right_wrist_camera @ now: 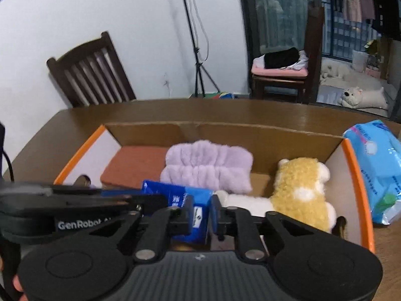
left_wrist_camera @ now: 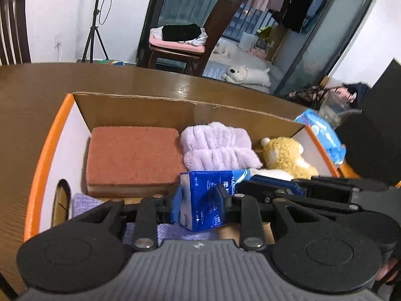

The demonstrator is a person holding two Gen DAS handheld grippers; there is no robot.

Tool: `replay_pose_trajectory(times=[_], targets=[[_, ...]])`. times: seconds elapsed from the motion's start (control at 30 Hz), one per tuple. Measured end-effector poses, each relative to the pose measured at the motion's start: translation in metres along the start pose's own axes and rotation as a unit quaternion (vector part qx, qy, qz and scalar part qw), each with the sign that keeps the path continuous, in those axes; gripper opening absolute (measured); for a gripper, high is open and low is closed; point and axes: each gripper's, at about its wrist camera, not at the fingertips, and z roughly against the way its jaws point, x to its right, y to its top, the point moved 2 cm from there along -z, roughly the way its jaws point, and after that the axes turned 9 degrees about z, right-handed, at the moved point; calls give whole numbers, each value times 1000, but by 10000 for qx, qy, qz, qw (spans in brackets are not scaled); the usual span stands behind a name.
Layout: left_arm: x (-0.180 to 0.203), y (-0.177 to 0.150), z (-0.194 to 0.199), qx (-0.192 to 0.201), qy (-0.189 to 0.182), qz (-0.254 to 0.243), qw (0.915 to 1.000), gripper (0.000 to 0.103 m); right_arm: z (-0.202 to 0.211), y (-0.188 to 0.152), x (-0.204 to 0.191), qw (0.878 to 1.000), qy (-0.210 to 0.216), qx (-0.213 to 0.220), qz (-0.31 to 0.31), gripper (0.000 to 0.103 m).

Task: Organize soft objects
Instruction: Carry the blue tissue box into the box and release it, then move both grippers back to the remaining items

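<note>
Here, blue tissue pack [left_wrist_camera: 213, 198] clamped between both tools: left tool [left_wrist_camera: 200, 200], right tool [right_wrist_camera: 202, 213], above near edge of box [left_wrist_camera: 45, 155].

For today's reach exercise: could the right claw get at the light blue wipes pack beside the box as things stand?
Probably not yet: the right claw is shut on the blue tissue pack; the wipes pack lies uncovered outside the box wall.
</note>
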Motion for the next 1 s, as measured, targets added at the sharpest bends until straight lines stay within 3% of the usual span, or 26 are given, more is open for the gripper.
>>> replay_pose_trajectory(times=[0.13,0.27,0.37,0.67,0.87,1.0], targets=[[0,0,-1,-44,74,-18,10000,29,-9,-1,4,9995,147,-266,74,9],[-2,2,2,-197,1,136,9997,44,-1,-1,7,9996,151,-247,-49,9],[0,-2,31,143,101,-23,9998,44,24,0,2,9999,75,-73,-2,25],[12,-26,147,943,175,-375,9947,44,144,-4,-4,9977,-290,471,393,34],[22,-49,184,1133,224,-455,9923,44,194,-28,-5,9965,-395,649,346,35],[26,-83,209,1424,213,-481,9884,49,221,-52,-14,9944,-396,907,382,40]])
